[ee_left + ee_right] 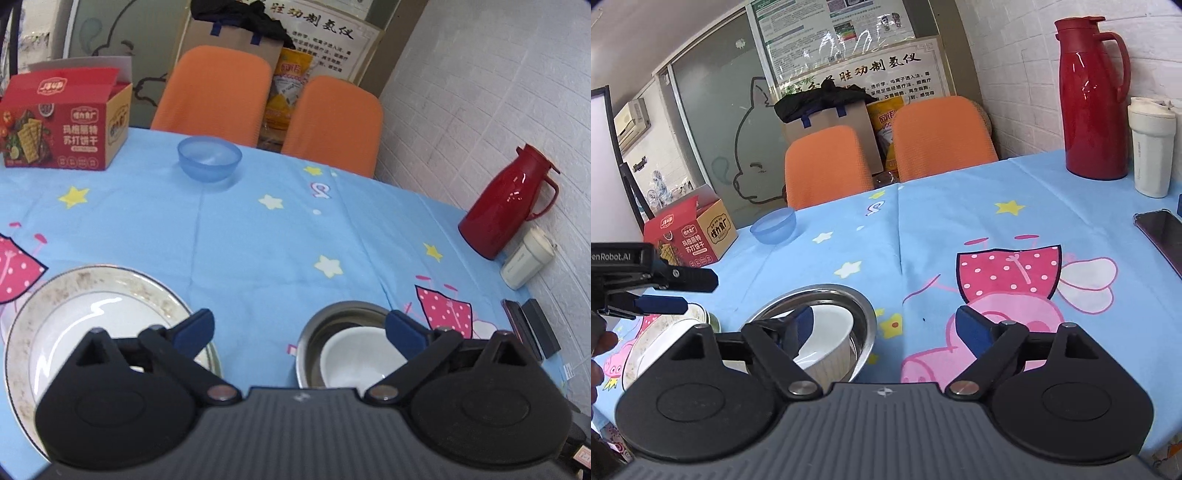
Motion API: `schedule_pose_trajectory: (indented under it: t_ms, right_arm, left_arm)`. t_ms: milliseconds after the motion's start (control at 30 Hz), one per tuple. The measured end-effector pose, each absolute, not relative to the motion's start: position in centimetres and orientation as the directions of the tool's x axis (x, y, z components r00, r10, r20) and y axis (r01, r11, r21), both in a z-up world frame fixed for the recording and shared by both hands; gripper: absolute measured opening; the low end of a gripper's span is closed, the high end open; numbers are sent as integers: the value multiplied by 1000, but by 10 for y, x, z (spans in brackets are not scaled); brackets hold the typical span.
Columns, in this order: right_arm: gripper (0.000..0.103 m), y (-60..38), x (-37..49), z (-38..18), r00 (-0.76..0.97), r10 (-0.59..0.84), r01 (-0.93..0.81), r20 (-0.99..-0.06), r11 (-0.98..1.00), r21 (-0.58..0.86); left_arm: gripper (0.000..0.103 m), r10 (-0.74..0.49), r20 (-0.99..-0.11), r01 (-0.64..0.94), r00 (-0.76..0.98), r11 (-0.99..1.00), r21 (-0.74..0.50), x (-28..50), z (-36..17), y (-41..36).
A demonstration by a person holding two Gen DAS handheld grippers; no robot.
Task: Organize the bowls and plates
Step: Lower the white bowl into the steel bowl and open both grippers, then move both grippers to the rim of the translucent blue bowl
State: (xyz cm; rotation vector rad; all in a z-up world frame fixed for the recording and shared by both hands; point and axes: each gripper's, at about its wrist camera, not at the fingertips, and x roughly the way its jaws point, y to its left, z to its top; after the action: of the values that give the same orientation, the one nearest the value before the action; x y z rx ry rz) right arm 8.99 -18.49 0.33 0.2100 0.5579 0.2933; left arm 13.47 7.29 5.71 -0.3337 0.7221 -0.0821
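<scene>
A white bowl (827, 343) is seen nested inside a stainless steel bowl (866, 317) on the near part of the table, and just to their left a soiled white plate (92, 295) with a speckled rim is lying flat on the blue cartoon tablecloth (258, 236). A translucent blue bowl (209, 158) is set well apart at the far side, near a red cracker box (62, 125). The step in hand is judged to be the gathering of the remaining pieces, with the blue bowl probably to be brought to the nested pair. It would be done best if the blue bowl were gripped by its rim, with 1 finger inside and 1 outside, lifted clear of the cloth, and lowered level into the white bowl so that nothing tips. The plate would be better taken by its edge at a shallow angle, since little is offered to pinch. The left gripper (299, 328) is held low above the cloth between plate and steel bowl, its jaws spread wide and nothing between them. The right gripper (884, 328) is held likewise, wide apart and empty, its left finger over the nested bowls. A red thermos jug (1093, 99), a white tumbler (1152, 147) and a phone (1163, 236) are standing clear at the right.
</scene>
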Motion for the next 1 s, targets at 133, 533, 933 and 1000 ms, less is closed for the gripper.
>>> schedule_pose_trajectory:
  t_ms: [133, 533, 933, 1000]
  right_arm:
    - [103, -181, 86, 3, 804, 356, -243, -476, 928, 284]
    - [103, -160, 87, -7, 762, 387, -286, -519, 920, 267]
    - [103, -158, 104, -1, 756, 381, -281, -532, 923, 262]
    - [103, -152, 108, 1, 750, 388, -297, -536, 921, 251]
  left_arm:
    - [98, -165, -643, -62, 748, 947, -315, 135, 55, 83]
    - [98, -171, -658, -80, 734, 939, -334, 140, 47, 93]
    - [100, -129, -675, -142, 727, 933, -332, 146, 41, 124]
    - [100, -119, -677, -149, 726, 934, -325, 149, 41, 130]
